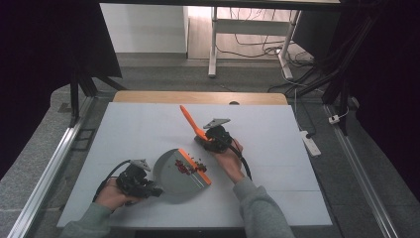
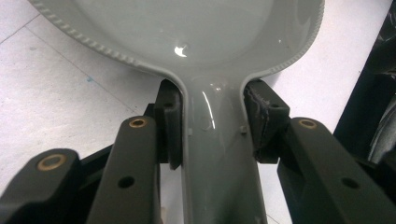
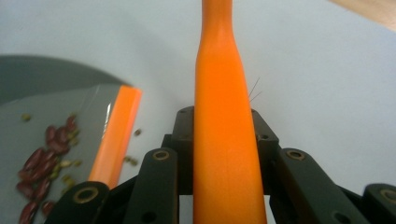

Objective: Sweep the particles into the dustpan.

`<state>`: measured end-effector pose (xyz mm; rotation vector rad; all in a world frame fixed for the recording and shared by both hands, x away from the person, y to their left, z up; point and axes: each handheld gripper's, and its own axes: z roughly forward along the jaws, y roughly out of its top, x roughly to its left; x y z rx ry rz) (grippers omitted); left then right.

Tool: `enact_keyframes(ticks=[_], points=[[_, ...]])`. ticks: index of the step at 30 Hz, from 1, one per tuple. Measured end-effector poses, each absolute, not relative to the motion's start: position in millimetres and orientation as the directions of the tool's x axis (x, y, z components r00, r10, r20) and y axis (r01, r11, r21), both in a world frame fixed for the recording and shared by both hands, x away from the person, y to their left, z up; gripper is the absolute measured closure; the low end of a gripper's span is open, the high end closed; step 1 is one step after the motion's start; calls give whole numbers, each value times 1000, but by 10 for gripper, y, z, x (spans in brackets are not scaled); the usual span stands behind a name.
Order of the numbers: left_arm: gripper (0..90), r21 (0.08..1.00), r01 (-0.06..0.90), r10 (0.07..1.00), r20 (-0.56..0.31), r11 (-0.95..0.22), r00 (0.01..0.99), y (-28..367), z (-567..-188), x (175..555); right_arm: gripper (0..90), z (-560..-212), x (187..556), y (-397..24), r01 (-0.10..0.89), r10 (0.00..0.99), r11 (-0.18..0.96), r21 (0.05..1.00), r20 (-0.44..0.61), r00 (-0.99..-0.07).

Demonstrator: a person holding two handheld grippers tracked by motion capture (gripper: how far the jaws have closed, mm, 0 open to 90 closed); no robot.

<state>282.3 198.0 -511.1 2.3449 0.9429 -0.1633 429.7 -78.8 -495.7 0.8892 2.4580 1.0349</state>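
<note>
Plainly grey dustpan (image 1: 176, 173), orange-lipped, bean-strewn.

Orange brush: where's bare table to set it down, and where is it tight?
Free: the white table left of the orange brush, behind the grey dustpan; also right of the right gripper. Crowded: between both grippers, where beans lie by the dustpan's orange lip.

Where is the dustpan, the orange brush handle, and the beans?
dustpan (image 1: 171, 171), high view, bare grey pan floor.
orange brush handle (image 3: 223, 116), right gripper view, middle of the handle.
beans (image 1: 184, 167), high view, red pile by the orange lip.
</note>
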Motion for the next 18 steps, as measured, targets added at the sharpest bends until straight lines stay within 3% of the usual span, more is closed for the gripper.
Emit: enact_keyframes(ticks=[8,18], points=[[615,486,666,593,-322,-566,738,1977,-5111,2821,709,-5003,4487,-778,447,694,538,715,-74,-716],[614,484,664,590,-320,-570,741,1975,-5113,2822,709,-4983,4403,-669,393,608,629,671,-109,-787]])
